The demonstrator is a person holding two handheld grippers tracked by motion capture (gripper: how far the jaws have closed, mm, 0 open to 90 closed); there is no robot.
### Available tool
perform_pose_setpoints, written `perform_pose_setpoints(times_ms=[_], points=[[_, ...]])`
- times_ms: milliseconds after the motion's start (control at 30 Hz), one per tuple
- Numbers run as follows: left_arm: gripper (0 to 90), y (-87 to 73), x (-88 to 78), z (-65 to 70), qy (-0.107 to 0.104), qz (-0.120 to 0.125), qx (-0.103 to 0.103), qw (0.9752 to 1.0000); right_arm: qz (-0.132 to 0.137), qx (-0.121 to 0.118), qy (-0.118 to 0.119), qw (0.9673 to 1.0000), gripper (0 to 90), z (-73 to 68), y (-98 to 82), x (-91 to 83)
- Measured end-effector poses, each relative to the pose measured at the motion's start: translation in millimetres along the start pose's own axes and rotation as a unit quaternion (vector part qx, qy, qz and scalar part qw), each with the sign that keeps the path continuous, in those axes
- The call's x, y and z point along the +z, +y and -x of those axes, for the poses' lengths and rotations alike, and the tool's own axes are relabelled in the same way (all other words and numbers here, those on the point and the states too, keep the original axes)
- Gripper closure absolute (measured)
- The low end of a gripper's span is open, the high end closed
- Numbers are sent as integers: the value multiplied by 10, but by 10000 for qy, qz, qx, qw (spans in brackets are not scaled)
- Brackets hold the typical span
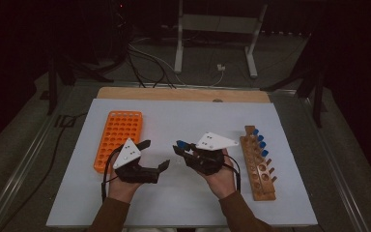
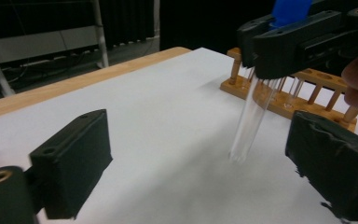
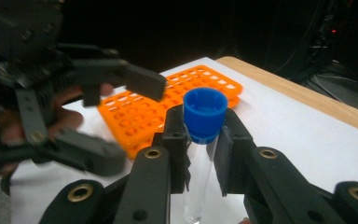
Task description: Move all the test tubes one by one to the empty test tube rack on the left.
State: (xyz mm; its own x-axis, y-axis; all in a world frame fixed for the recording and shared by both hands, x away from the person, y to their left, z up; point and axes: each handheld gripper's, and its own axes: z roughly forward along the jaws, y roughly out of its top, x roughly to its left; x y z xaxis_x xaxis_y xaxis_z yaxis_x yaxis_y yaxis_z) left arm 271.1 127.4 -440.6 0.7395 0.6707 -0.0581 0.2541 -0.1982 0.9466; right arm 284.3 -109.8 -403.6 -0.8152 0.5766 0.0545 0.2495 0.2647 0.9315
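My right gripper [image 3: 203, 144] is shut on a clear test tube with a blue cap [image 3: 205, 111], its jaws clamping the glass just under the cap. The tube hangs upright above the white mat. In the high view that gripper [image 1: 181, 147] sits at the table's middle, cap [image 1: 180, 144] pointing left. My left gripper [image 1: 154, 154] faces it from the left, open, with nothing between its fingers. In the left gripper view the tube [image 2: 249, 121] hangs a little beyond my wide-apart jaws [image 2: 200, 172], untouched. The right gripper [image 2: 270, 51] grips its top.
An orange tube rack [image 1: 118, 137] with many vacant holes lies at the left. A wooden rack [image 1: 258, 169] at the right carries several blue-capped tubes [image 1: 260, 140] at its far end. A white mat [image 1: 183, 116] covers the table, with a wooden edge [image 1: 183, 93] behind it.
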Motion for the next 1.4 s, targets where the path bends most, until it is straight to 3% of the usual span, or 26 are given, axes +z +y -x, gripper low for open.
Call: perform_pose_setpoints(times_ms=[100, 167, 367, 567, 733, 967, 1100, 1400], points=[[239, 1, 46, 22, -259, -11, -15, 9997, -11, -7, 62, 10000, 766, -37, 8, 47], [367, 2, 65, 36, -312, -21, -4, 9995, -28, -11, 110, 9999, 766, -61, 16, 73], [613, 7, 85, 74, -538, -20, 144, 9984, -36, -22, 192, 9998, 766, -99, 25, 109], [749, 7, 105, 104, -645, -71, 247, 9976, -54, -2, 254, 9997, 766, -112, 16, 133], [776, 6, 107, 110, -634, -97, 301, 9975, -82, 26, 284, 9996, 759, -105, 12, 139], [777, -10, 67, 30, -464, -89, 171, 9987, 56, 376, 354, 9986, 407, -25, -8, 86], [777, -28, 0, -40, -343, -55, 80, 9994, 153, 386, 167, 9990, 211, 15, -39, 9], [778, -68, -197, -191, -44, 31, -69, 10000, 112, 427, -302, 9986, 30, 217, -191, -248]])
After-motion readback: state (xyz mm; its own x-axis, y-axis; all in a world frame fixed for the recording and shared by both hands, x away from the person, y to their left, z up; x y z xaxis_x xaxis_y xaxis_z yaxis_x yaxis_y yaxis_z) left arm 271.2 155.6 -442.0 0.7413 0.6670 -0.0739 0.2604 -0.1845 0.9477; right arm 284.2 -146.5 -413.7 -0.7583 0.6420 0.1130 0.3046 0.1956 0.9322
